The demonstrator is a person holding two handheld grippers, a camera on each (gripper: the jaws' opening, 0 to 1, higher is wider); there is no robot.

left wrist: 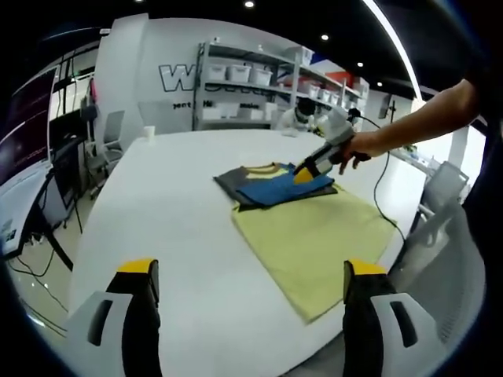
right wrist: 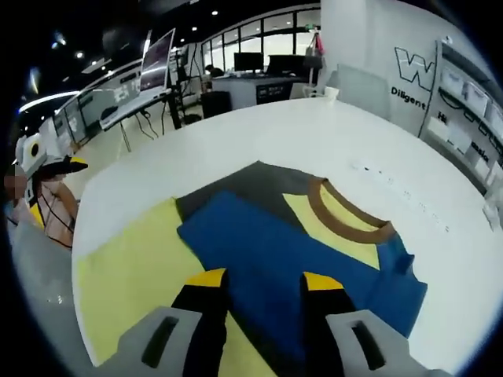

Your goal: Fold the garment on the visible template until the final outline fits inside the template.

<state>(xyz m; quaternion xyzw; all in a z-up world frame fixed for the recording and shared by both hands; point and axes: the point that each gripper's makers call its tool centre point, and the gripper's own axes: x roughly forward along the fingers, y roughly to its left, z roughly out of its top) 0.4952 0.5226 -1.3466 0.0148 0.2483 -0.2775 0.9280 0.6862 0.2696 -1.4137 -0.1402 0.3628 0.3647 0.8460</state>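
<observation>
The garment (left wrist: 277, 185) lies folded into a compact bundle on the far part of the yellow template (left wrist: 314, 243), and it seems to hang partly over the template's far edge onto the bare white tabletop (left wrist: 173, 236). In the right gripper view the garment (right wrist: 314, 259) shows a blue panel, a grey part behind it, a yellow chest area and a brown collar. The folding looks mostly done, but the outline probably does not yet fit fully inside the template; a shift toward the template's middle, or one more fold, seems to be left.

The right claw (left wrist: 305, 173), seen from the left gripper view, is held by a hand (left wrist: 352, 151) and rests low on the blue panel. In its own view the right claw (right wrist: 264, 284) has the jaws apart with blue cloth between them; it is open and does not clearly pinch anything. The left claw (left wrist: 250, 271) hovers above the near part of the tabletop, well apart from the garment, with jaws wide open and nothing in them.

The tabletop is large, white and rounded. Behind it stand metal shelves (left wrist: 259, 86) with white bins, a wall with big letters, office chairs (left wrist: 106, 145) and monitors (right wrist: 157, 55). Ceiling spots light the room.
</observation>
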